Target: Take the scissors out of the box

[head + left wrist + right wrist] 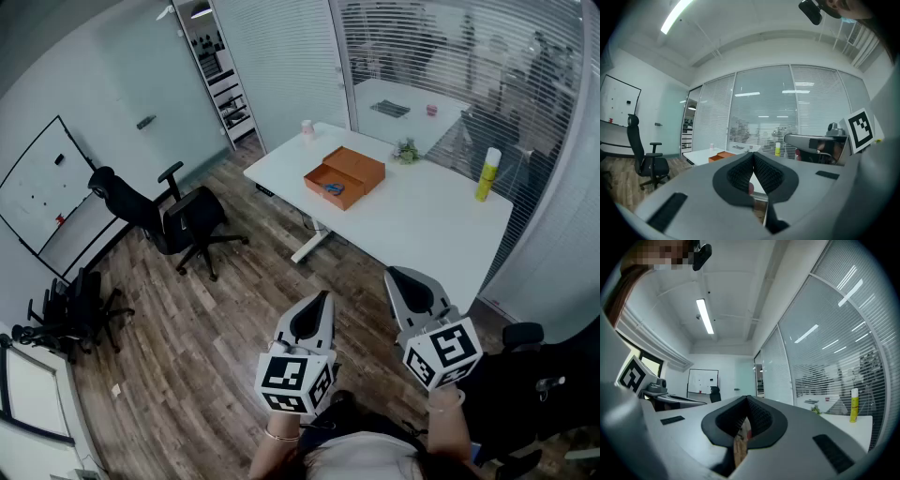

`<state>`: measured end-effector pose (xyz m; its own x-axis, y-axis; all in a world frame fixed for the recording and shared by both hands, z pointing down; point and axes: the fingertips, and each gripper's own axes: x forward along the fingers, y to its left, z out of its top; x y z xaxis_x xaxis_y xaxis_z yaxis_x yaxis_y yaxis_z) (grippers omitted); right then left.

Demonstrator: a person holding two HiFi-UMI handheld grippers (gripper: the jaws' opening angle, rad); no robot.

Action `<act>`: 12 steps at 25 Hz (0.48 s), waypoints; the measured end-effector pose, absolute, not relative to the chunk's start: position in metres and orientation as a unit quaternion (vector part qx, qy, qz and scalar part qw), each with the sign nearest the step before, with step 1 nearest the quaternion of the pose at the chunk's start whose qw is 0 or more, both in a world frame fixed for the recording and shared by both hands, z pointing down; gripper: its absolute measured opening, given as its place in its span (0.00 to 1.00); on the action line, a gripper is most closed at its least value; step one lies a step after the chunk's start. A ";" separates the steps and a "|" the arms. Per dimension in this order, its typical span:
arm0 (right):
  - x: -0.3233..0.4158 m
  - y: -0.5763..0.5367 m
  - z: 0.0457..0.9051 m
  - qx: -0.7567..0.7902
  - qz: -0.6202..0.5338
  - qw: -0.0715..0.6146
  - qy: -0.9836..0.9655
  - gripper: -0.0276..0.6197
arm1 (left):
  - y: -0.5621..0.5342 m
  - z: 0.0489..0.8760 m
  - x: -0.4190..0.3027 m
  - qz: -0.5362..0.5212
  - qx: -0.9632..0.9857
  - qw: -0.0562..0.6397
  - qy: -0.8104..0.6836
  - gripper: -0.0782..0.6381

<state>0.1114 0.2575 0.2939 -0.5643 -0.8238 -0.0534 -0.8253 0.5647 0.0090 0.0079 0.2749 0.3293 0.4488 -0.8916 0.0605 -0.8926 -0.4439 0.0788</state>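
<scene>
An open orange box (344, 176) sits on the white table (422, 220) across the room, with blue-handled scissors (334, 188) lying in its open tray. Both grippers are held low, well short of the table, over the wooden floor. My left gripper (323, 298) is shut with nothing between its jaws; in the left gripper view its tips (753, 154) meet, and the box (721, 156) shows small and far off. My right gripper (392, 274) is also shut and empty, its jaws (746, 399) closed together in the right gripper view.
A yellow bottle (487, 174) stands at the table's right end, with a small plant (406, 151) and a pink cup (307, 127) near the far edge. Black office chairs (169, 217) stand left on the floor. A whiteboard (42, 187) hangs on the left wall; glass partitions run behind the table.
</scene>
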 end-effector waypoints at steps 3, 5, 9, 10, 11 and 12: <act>0.107 0.249 0.293 -0.471 0.016 0.017 0.882 0.08 | 0.266 0.330 0.005 0.005 0.853 0.053 -0.520 0.13; 0.102 0.244 0.294 -0.472 0.012 0.019 0.881 0.09 | 0.259 0.332 0.002 0.006 0.855 0.056 -0.516 0.13; 0.096 0.229 0.296 -0.478 -0.004 0.033 0.877 0.09 | 0.244 0.339 -0.005 0.008 0.859 0.060 -0.509 0.13; 0.095 0.224 0.297 -0.481 -0.009 0.038 0.876 0.09 | 0.239 0.340 -0.008 0.007 0.859 0.061 -0.508 0.13; 0.094 0.219 0.297 -0.484 -0.012 0.042 0.874 0.09 | 0.234 0.341 -0.010 0.007 0.860 0.062 -0.507 0.13; 0.093 0.213 0.298 -0.488 -0.014 0.043 0.872 0.09 | 0.229 0.342 -0.013 0.007 0.860 0.062 -0.506 0.13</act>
<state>0.0931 0.2131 0.2977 -0.5204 -0.8517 -0.0608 -0.8494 0.5237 -0.0659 -0.0133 0.2289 0.3418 0.4876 -0.8699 0.0746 -0.8716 -0.4800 0.0997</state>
